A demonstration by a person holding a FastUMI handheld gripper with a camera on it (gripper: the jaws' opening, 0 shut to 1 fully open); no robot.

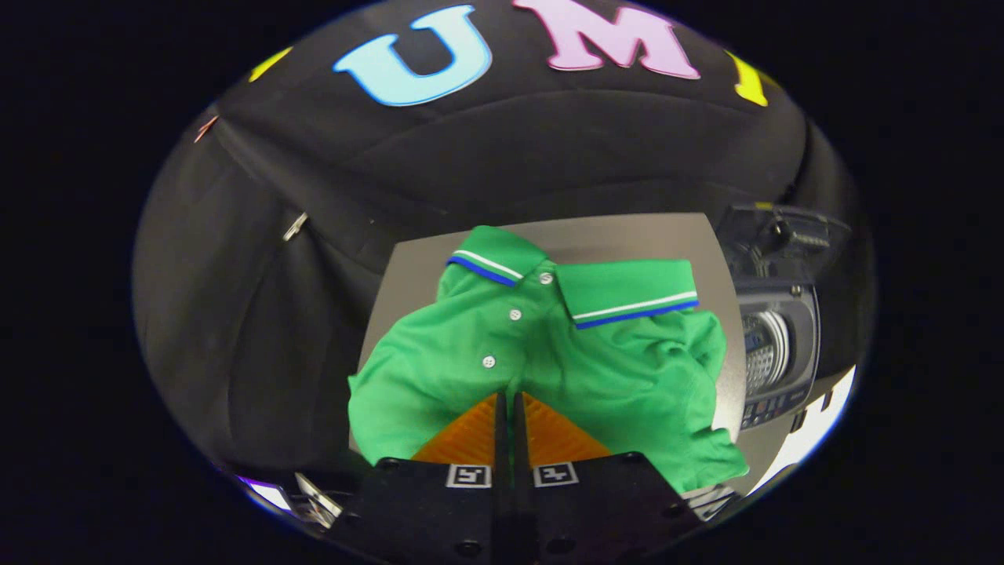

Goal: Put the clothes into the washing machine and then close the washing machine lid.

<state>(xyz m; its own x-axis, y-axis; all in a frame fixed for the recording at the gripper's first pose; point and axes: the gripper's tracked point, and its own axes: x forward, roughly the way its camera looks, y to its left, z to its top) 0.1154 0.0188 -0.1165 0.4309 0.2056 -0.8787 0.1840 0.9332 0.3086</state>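
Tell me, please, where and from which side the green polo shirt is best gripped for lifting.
Judging by its pose, grip the green polo shirt at the bunched fabric just below its button placket, coming from the hem side, straight ahead of the gripper. The fingers, nearly closed, already meet that fold; whether they pinch cloth is unclear. The stiff collar lies farther off.

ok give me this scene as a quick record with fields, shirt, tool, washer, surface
shirt: green polo shirt, crumpled, collar up, lying on the table
tool: tool, orange fingers closed together, tips at the shirt's near edge; whether fabric is pinched cannot be told
washer: washing machine beside the shirt, past its far sleeve
surface: grey table
task state: shirt not yet in the washer
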